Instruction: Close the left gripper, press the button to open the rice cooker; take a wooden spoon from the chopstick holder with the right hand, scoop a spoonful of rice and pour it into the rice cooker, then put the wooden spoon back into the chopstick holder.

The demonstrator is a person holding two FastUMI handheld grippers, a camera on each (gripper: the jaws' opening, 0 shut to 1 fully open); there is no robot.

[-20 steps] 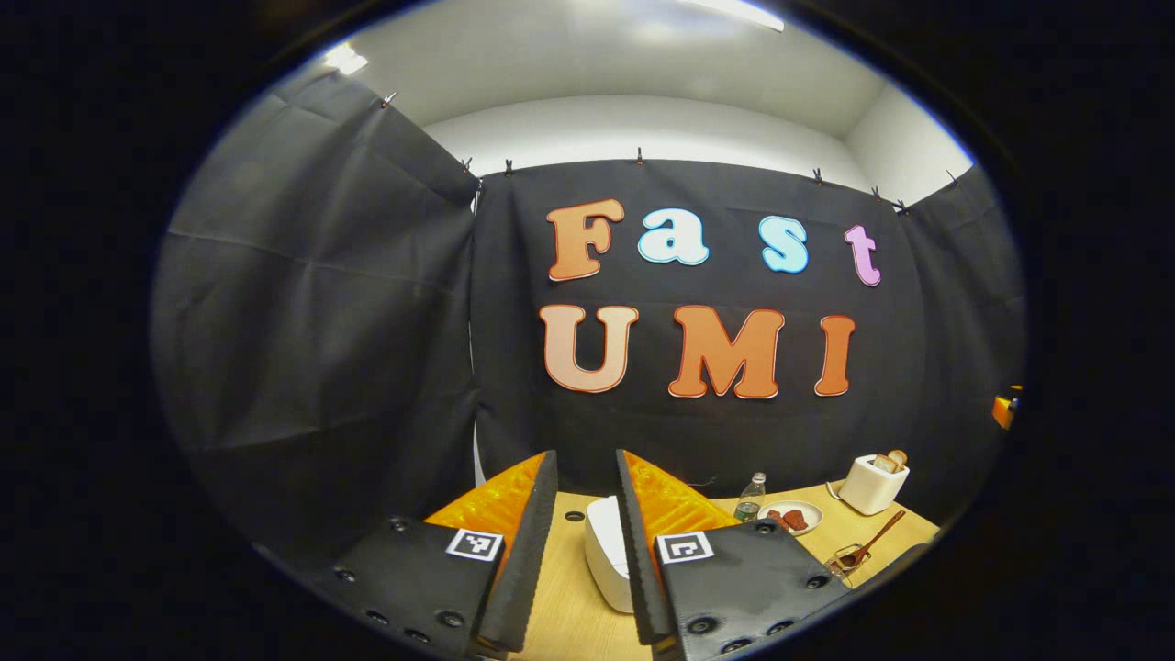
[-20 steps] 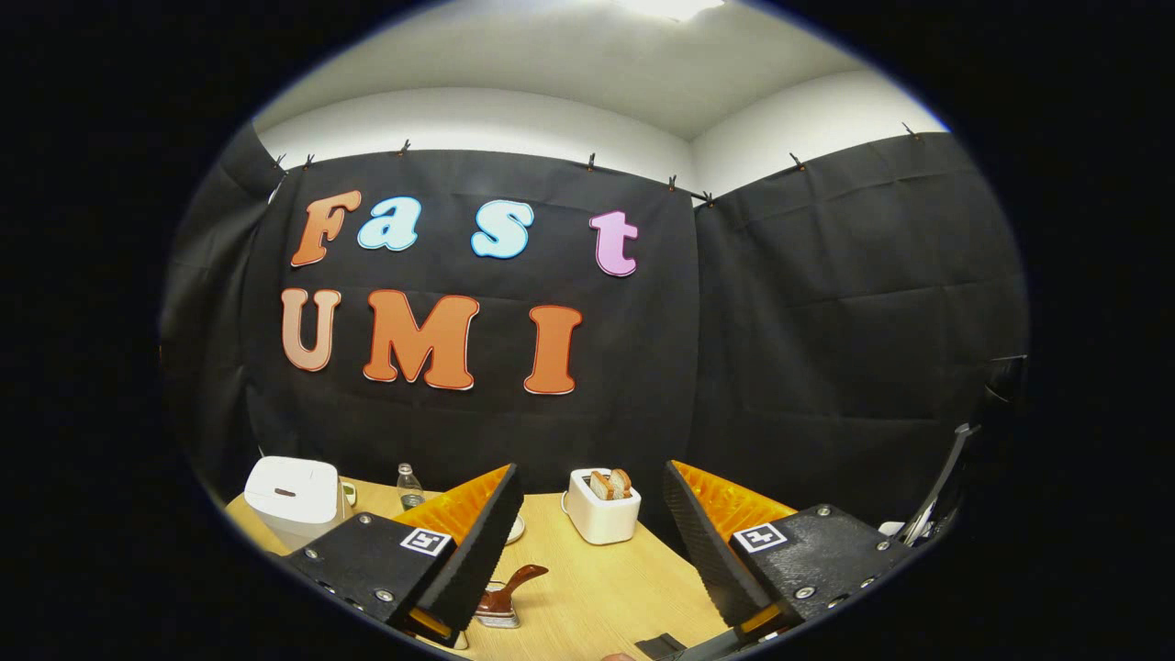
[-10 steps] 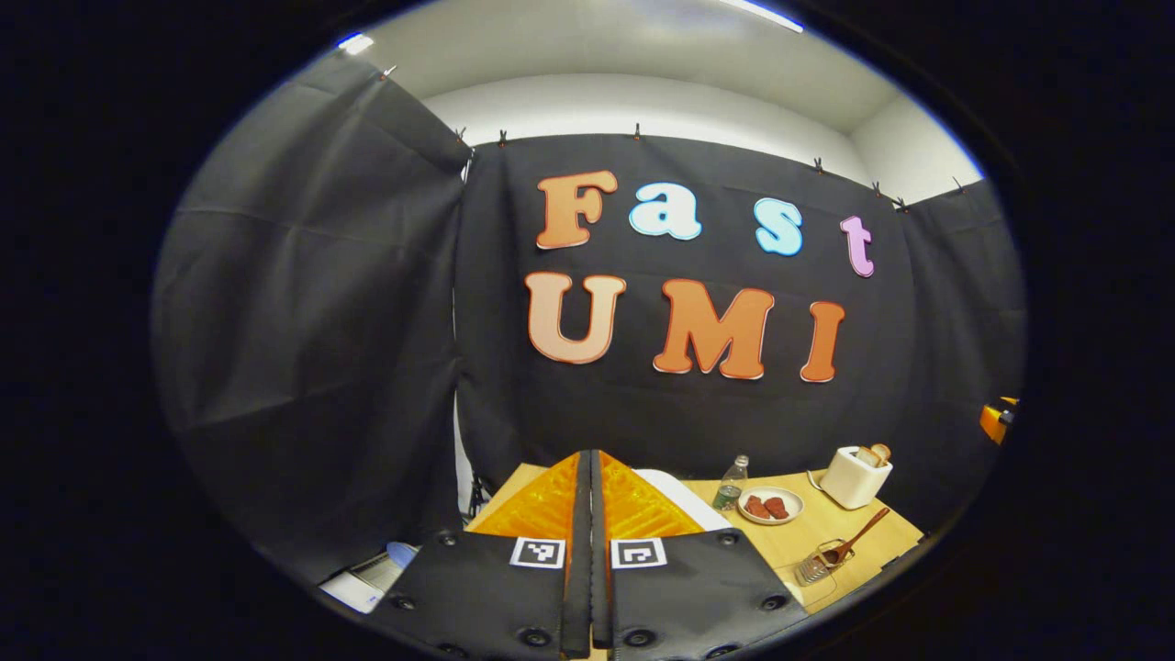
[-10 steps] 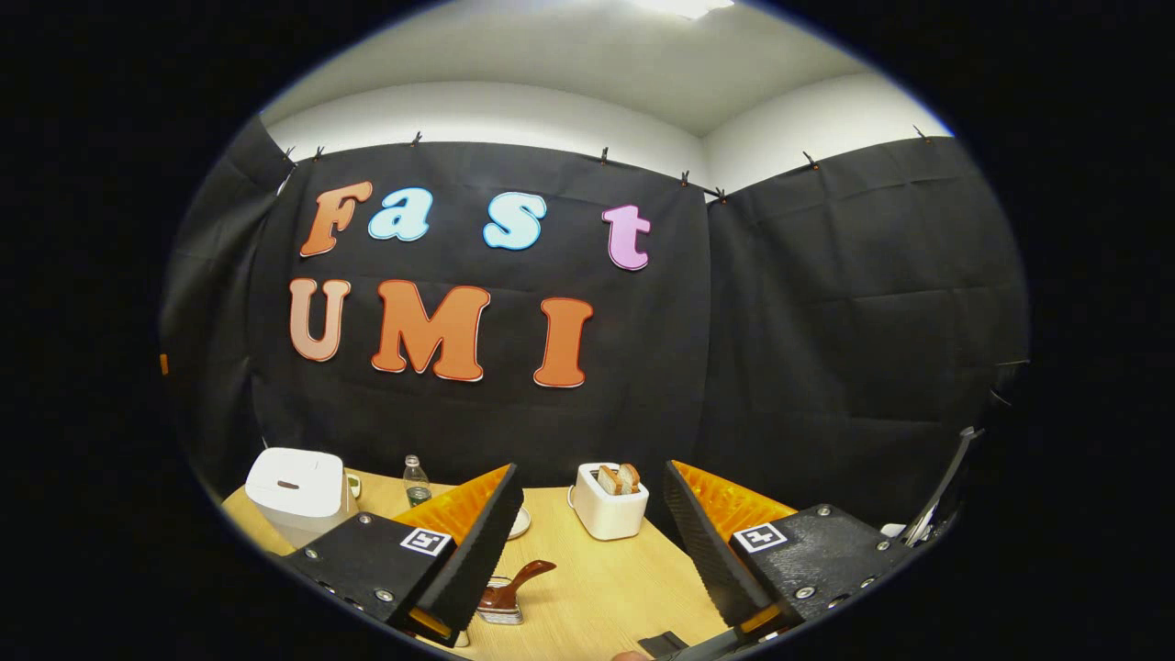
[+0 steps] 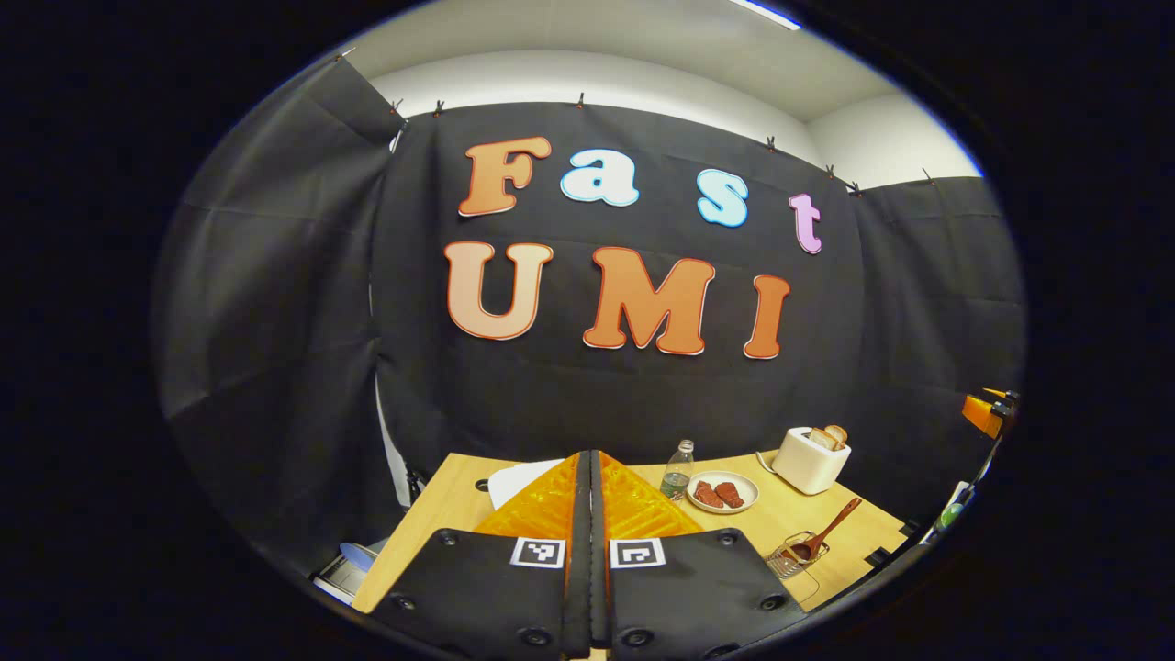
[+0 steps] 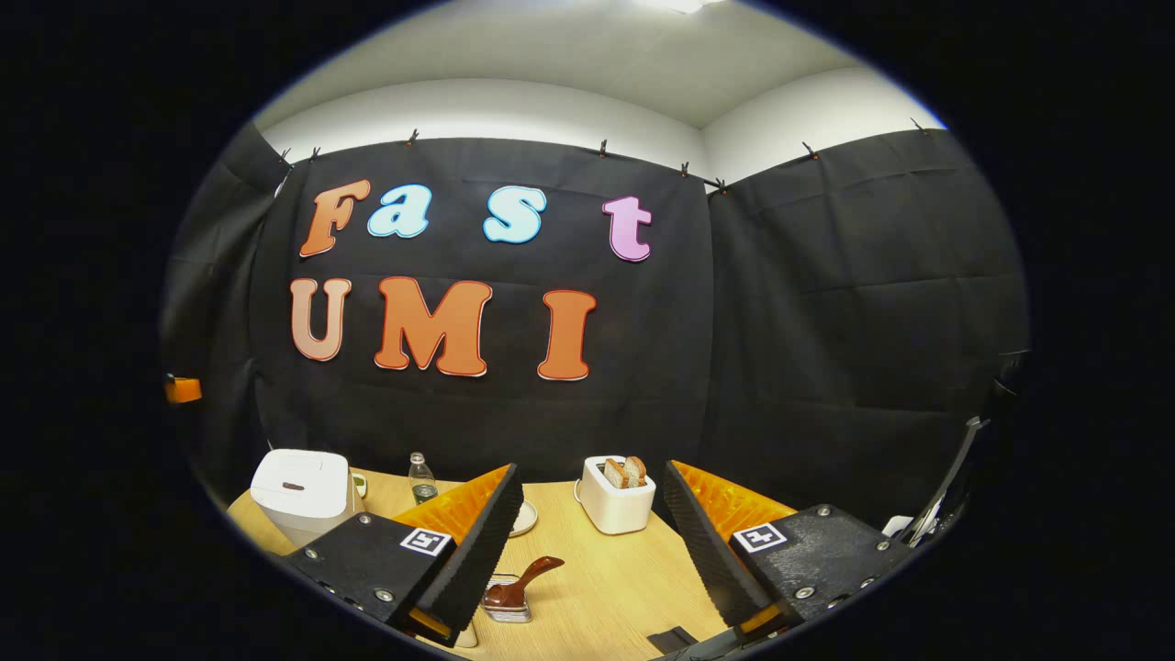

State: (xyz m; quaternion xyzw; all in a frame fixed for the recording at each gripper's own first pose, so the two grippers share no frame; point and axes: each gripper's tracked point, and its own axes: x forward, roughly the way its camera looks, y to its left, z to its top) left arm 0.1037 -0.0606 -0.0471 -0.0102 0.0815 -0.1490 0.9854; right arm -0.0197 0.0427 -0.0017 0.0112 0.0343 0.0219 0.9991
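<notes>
Closest to the job, we found the rice cooker sitting with its lid down at the left end of the table in the right gripper view; in the left gripper view a pale corner of it peeked out just past the fingertips. Our left gripper was clenched, its two fingers pressed flat together with nothing between them, raised above the table before the cooker. Our right gripper was released, its fingers spread wide and empty above the tabletop.

Near the table's front edge stood the wire chopstick holder, and the wooden spoon rested in it with its handle leaning up and away; in the right gripper view the holder and spoon sat low, just beside the inner finger of the right gripper. We could not make out any rice container.

Farther back we saw a small bottle, then a white plate with two reddish pieces on it just beside it, and a white toaster with bread slices sticking up. The table was light wood. Black cloth hung around the booth on clips, with white wall and ceiling above it.
</notes>
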